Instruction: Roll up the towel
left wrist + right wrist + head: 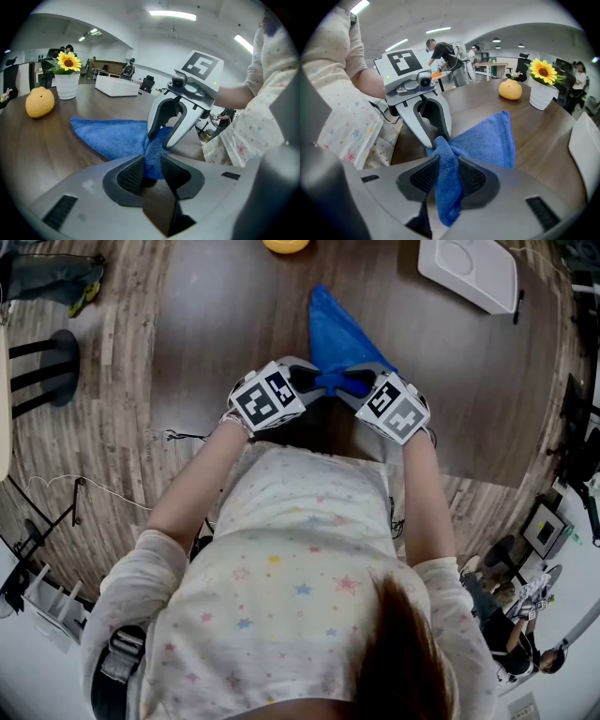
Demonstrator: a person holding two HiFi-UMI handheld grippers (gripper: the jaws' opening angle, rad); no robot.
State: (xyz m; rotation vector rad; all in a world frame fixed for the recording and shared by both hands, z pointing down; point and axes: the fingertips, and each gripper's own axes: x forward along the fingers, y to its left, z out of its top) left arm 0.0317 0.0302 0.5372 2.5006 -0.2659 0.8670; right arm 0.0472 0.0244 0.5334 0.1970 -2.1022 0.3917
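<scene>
Blue cloth towel (333, 334), just one, lies ahead of my two claws; left claw (305, 381) and right claw (361, 382) both clamp it.

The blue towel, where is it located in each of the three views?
Head view: blue towel at upper centre, on the dark table.
Left gripper view: blue towel centre-left, spreading leftward.
Right gripper view: blue towel at centre, spreading to upper right.
Shared landmark: yellow fruit, beyond the towel in all views.

The table (216, 343) is bare on both sides of the towel (333, 338). Farther off stand a yellow fruit (286, 245), a white tray (467, 273) and a flower pot (67, 85).
</scene>
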